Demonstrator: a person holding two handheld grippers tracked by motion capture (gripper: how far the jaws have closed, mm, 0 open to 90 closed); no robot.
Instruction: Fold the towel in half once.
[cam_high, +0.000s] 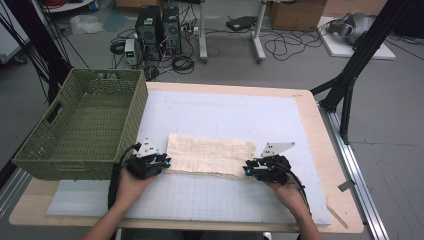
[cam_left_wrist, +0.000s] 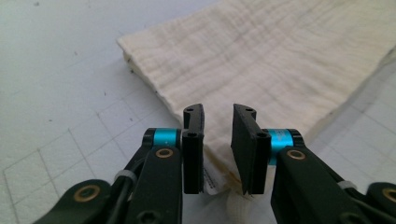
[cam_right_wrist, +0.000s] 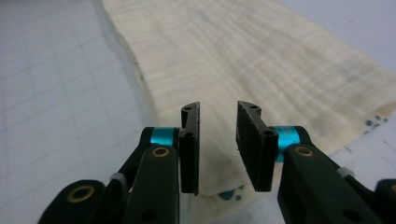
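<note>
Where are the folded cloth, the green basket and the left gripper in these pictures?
folded cloth (cam_high: 210, 155), high view, middle of its top layer.
green basket (cam_high: 127, 125), high view, its right wall.
left gripper (cam_left_wrist: 217, 140), left gripper view, the gap midway between its fingers, over the cloth's near corner.

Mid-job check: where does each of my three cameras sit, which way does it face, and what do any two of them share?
High view: above the person's side, looking forward and down at the white gridded mat, green woven basket, both forearms.
Left gripper view: rides the left gripper, looking along open jaws over the folded cream cloth.
Right gripper view: rides the right gripper, jaws open over the cloth's other end.
Shared: all three show the cloth and mat.
</note>
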